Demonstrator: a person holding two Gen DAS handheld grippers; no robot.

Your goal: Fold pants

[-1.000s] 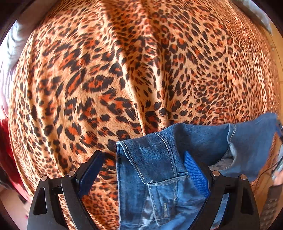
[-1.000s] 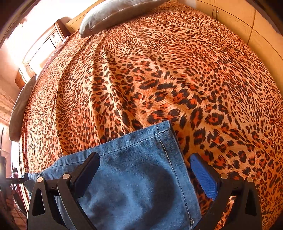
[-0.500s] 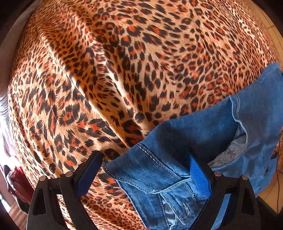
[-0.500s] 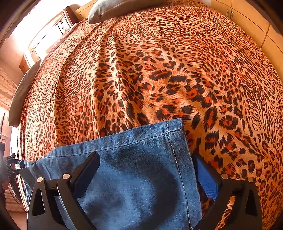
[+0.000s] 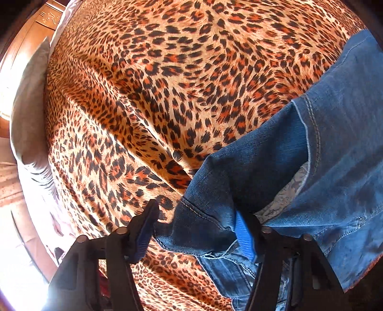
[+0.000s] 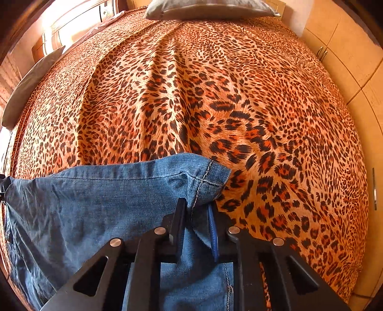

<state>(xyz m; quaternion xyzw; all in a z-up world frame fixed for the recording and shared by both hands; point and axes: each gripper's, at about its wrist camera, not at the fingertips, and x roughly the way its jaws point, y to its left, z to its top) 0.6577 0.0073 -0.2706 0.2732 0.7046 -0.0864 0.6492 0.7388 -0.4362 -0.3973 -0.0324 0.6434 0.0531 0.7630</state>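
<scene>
Blue denim pants (image 5: 323,153) lie on a leopard-print bedspread (image 5: 167,83). In the left wrist view the waistband end with a pocket lining sits at the lower right. My left gripper (image 5: 196,227) is partly open, its jaws standing around the waistband corner without pinching it. In the right wrist view the hem end of a pant leg (image 6: 119,191) lies across the lower left. My right gripper (image 6: 197,220) is shut on the hem corner of the pants, bunching the cloth between its jaws.
The bedspread (image 6: 215,83) covers a wide bed. Grey pillows lie at the far edge (image 6: 205,9) and left edge (image 6: 26,86). Wooden cupboards (image 6: 347,55) stand to the right. A grey pillow (image 5: 28,107) lies at the left of the bed.
My right gripper has closed on the hem corner, which now bunches between its jaws. My left gripper has narrowed around the waistband and its view has swung to the left.
</scene>
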